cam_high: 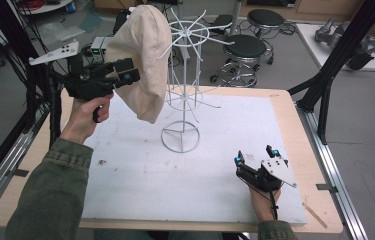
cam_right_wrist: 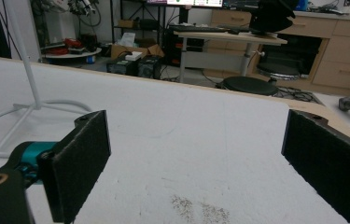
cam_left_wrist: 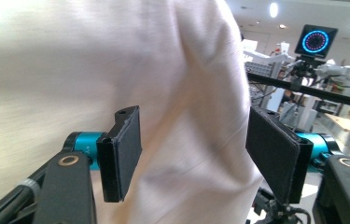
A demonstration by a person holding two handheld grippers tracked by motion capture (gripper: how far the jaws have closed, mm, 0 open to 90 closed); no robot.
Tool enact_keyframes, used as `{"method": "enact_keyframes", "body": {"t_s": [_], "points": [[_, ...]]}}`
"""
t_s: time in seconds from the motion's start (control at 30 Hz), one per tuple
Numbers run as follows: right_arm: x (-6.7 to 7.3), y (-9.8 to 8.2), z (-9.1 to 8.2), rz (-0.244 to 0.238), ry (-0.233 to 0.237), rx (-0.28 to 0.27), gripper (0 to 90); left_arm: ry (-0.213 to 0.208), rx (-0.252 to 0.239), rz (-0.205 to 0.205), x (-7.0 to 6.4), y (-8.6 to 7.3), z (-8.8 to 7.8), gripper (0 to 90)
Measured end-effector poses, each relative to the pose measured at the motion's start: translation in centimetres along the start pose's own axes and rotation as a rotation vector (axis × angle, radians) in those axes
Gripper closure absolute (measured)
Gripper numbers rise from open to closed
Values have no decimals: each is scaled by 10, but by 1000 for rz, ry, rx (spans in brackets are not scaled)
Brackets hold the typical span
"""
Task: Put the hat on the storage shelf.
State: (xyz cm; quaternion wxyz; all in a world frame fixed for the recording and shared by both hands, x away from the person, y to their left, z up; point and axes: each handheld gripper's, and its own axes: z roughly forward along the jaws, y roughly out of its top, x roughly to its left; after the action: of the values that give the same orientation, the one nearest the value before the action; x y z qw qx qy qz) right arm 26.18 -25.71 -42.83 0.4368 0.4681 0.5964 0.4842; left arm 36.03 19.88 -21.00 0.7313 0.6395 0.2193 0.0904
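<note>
A cream cloth hat [cam_high: 142, 55] hangs on the left side of a white wire rack [cam_high: 189, 35] that stands on the white mat [cam_high: 140, 175]. My left gripper [cam_high: 127, 75] is raised at the hat's left edge, open. In the left gripper view its jaws stand wide apart with the cloth [cam_left_wrist: 93, 70] bulging between them, the pads [cam_left_wrist: 128, 144] apart from the fabric's folds. My right gripper [cam_high: 254, 155] rests low on the mat at the front right, open. In the right gripper view [cam_right_wrist: 193, 163] nothing lies between its jaws, and the rack's base ring [cam_right_wrist: 18, 112] shows at far left.
The rack's round base [cam_high: 180, 135] sits mid-table. Black frame struts [cam_high: 335, 60] rise at the table's right and left edges. Two black stools [cam_high: 245, 47] stand behind the table. A faint dirty patch [cam_right_wrist: 200, 210] marks the mat near the right gripper.
</note>
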Motion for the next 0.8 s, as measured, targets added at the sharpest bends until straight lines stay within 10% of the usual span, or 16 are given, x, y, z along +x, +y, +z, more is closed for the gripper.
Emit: {"method": "enact_keyframes", "body": {"t_s": [0.53,0.8], "points": [[-1,0,0,12,-13,5,69,95,-44,66,-15,-28,-61,322],[0,0,0,11,-11,11,69,211,-46,64,-15,-49,-87,307]]}}
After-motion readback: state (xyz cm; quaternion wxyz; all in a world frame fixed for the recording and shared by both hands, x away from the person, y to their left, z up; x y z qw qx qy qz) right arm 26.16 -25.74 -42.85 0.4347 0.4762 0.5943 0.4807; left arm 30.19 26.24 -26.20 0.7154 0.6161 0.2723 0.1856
